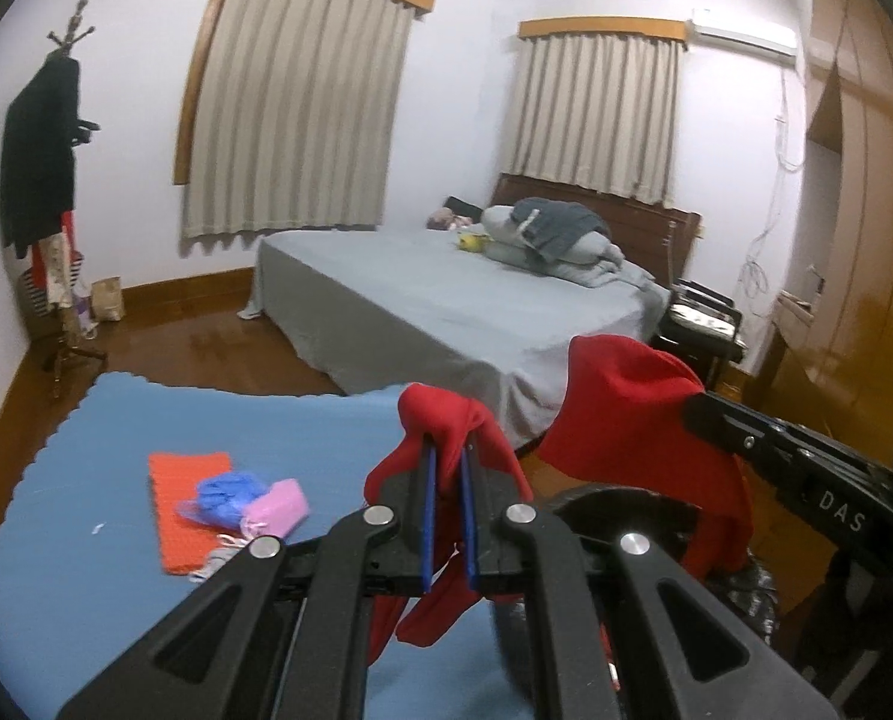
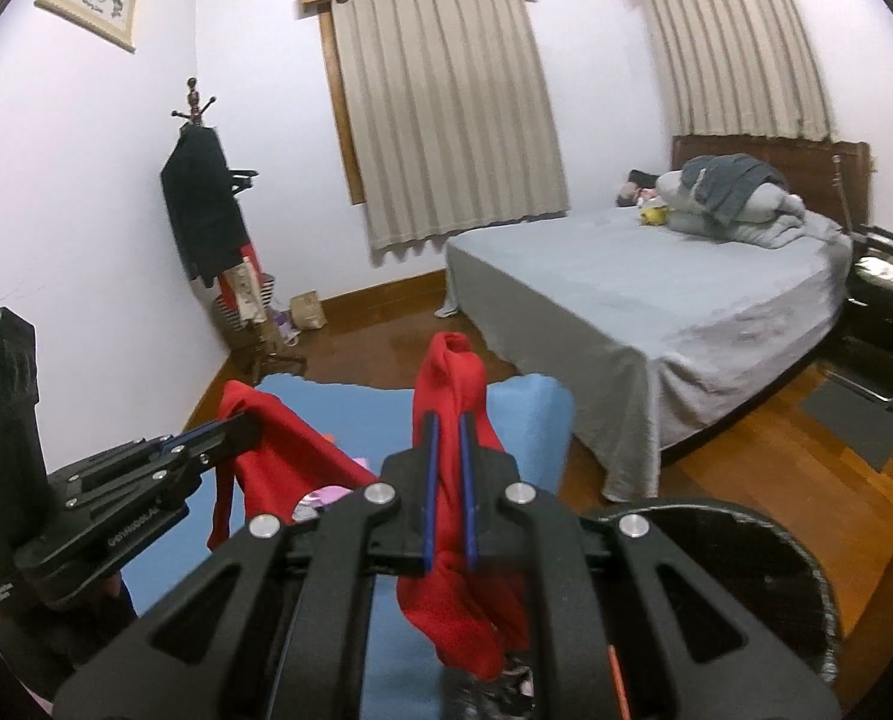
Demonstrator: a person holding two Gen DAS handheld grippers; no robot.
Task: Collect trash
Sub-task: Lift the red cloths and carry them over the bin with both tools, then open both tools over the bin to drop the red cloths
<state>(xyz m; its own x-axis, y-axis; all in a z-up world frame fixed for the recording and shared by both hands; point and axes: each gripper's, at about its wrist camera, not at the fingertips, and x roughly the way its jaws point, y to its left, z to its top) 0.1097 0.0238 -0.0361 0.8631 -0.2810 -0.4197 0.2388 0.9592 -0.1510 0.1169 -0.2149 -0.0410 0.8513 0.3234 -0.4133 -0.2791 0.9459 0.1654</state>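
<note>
Both grippers are clamped onto the same red plastic bag [image 1: 620, 414] — the left gripper [image 1: 449, 456] pinches one bunched edge between its blue-padded fingers, and the right gripper [image 2: 448, 423] pinches the other edge, so the bag hangs stretched between them above the light blue foam mat [image 1: 116, 420] on the wooden floor. Under the bag sits a dark round bin [image 2: 764, 546]. Further left on the mat there's an orange knitted cloth [image 1: 182, 468] with a crumpled blue glove [image 1: 224, 495] and a pink pouch [image 1: 278, 507] lying on it. The grey-sheeted bed [image 1: 422, 306] sits behind.
</note>
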